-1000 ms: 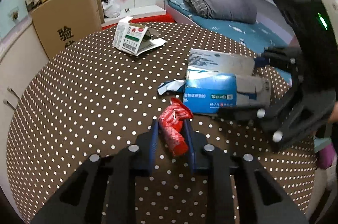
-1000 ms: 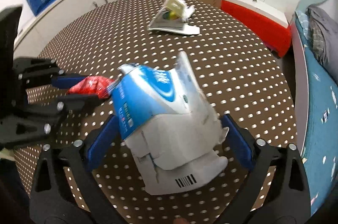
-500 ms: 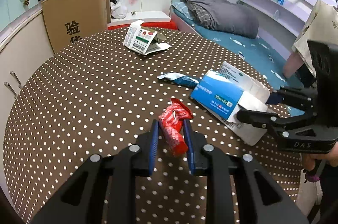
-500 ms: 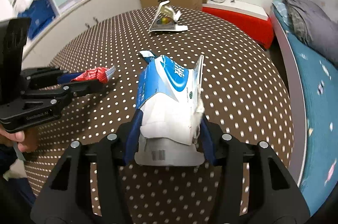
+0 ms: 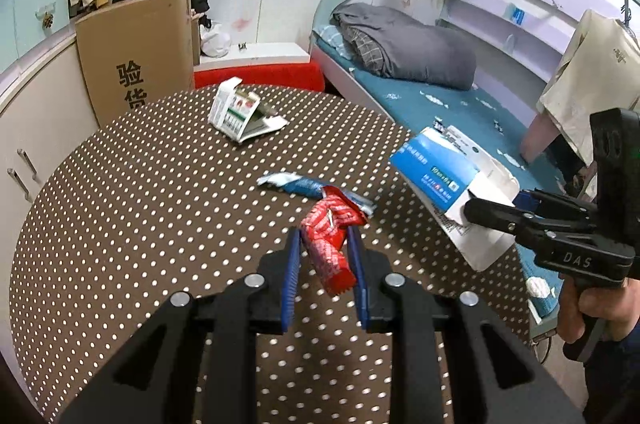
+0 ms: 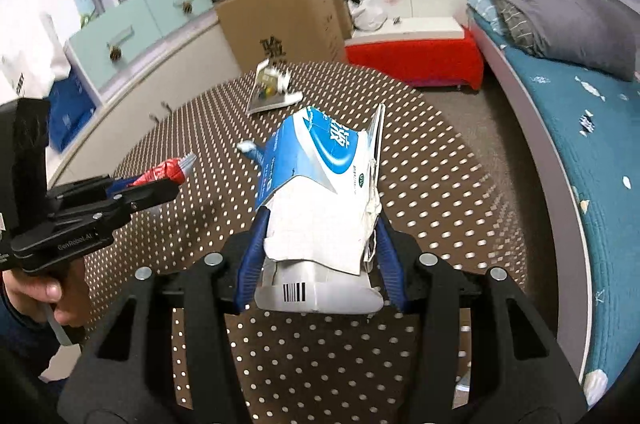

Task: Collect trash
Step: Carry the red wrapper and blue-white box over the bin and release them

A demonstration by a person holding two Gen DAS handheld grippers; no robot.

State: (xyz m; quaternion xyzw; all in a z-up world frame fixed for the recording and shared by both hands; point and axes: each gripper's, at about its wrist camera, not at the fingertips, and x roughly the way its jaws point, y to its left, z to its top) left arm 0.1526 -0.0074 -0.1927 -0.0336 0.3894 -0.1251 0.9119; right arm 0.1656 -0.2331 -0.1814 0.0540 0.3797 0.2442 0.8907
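Left gripper [image 5: 323,256]: clamped on a crumpled red wrapper [image 5: 329,244], held clear above the polka-dot table [image 5: 140,224]. Just ahead of its fingertips, on the table, a blue-and-white wrapper [image 5: 296,183]; farther ahead, a torn white-and-green carton [image 5: 240,114]. Right gripper [image 6: 318,256]: pinched around a flattened blue-and-white carton [image 6: 316,180], lifted off the table, off to the right of the left gripper. Beyond the table, a cardboard box [image 5: 136,56] and a bed [image 5: 440,96].
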